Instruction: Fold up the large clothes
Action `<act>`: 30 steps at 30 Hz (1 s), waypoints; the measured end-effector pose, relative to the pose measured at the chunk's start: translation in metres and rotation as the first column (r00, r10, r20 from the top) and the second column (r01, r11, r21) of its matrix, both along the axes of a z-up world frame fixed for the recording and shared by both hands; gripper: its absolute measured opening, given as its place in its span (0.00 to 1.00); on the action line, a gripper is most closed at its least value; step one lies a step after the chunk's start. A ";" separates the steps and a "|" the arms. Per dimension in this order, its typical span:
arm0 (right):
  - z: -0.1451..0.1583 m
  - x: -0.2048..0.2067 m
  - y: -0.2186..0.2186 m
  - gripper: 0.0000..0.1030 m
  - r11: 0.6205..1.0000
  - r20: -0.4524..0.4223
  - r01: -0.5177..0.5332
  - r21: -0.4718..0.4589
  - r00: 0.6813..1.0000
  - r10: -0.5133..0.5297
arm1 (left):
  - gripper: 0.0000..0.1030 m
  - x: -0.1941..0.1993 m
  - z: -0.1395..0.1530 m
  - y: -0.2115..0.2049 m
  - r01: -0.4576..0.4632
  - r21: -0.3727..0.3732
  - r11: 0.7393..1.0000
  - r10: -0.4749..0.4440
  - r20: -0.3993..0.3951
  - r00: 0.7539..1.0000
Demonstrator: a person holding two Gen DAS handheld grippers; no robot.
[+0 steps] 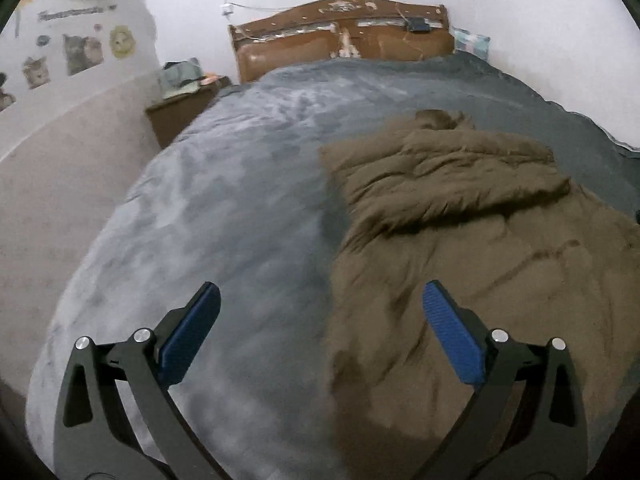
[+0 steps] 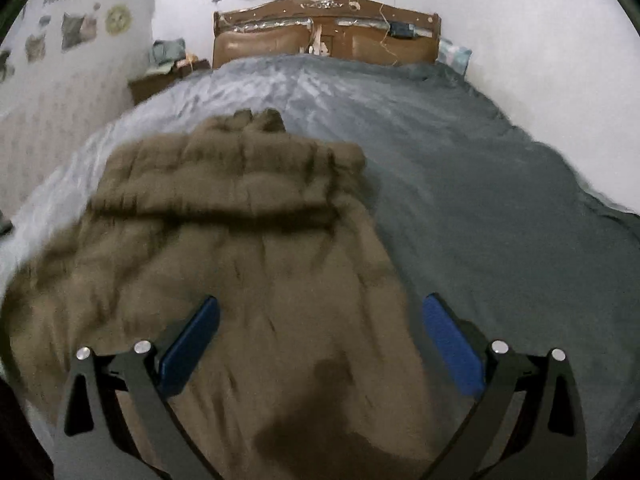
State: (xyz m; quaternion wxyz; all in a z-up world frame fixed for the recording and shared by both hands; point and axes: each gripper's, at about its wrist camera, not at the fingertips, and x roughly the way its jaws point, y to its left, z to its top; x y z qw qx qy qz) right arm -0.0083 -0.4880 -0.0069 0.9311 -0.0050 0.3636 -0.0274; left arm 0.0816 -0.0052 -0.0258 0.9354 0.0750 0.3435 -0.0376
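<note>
Both my grippers are spread wide, holding nothing. My left gripper (image 1: 320, 312) hangs over the brown coat's (image 1: 460, 240) left edge on the grey bedspread (image 1: 220, 200); my right gripper (image 2: 320, 320) hovers above its right side.

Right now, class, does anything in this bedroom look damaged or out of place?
Yes. The wooden headboard looks damaged: pale chipped patches along its top rail and a torn strip in the middle of its padding. The brown garment lies rumpled on the grey bedcover, only partly folded.
</note>
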 end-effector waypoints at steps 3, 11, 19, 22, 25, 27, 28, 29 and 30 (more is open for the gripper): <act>-0.003 -0.048 -0.009 0.98 1.000 -0.018 -0.001 -0.010 1.000 0.001 | 0.97 -0.036 0.000 0.035 -0.051 -0.035 0.998 0.050 -0.026 0.998; -0.030 -0.110 -0.015 0.98 0.999 -0.049 0.035 0.033 0.998 -0.033 | 0.75 -0.088 -0.022 0.050 -0.003 -0.164 0.986 -0.027 -0.177 0.984; -0.034 -0.121 -0.022 0.98 0.994 -0.052 0.112 0.015 0.992 -0.111 | 0.80 -0.105 -0.027 0.002 0.080 -0.182 0.980 -0.116 -0.194 0.974; -0.041 -0.118 -0.027 0.98 0.992 -0.063 0.126 0.020 0.990 -0.125 | 0.62 -0.096 -0.054 -0.019 0.106 -0.130 0.986 -0.138 -0.266 0.954; -0.050 -0.112 -0.036 0.98 0.988 -0.092 0.150 0.042 0.985 -0.146 | 0.52 -0.085 -0.074 -0.029 0.092 -0.104 0.990 -0.120 -0.302 0.946; -0.061 -0.104 -0.038 0.81 0.988 -0.152 0.124 0.097 0.982 -0.109 | 0.35 -0.081 -0.081 -0.030 0.073 -0.067 0.995 -0.091 -0.306 0.948; -0.064 -0.101 -0.035 0.64 0.989 -0.164 0.104 0.106 0.983 -0.086 | 0.27 -0.079 -0.082 -0.030 0.068 -0.062 0.996 -0.083 -0.303 0.949; -0.067 -0.097 -0.030 0.56 0.992 -0.176 0.075 0.102 0.983 -0.056 | 0.22 -0.078 -0.081 -0.030 0.069 -0.064 0.996 -0.085 -0.298 0.951; -0.069 -0.094 -0.027 0.31 0.994 -0.186 0.063 0.088 0.981 -0.045 | 0.19 -0.078 -0.078 -0.030 0.074 -0.060 0.995 -0.089 -0.291 0.953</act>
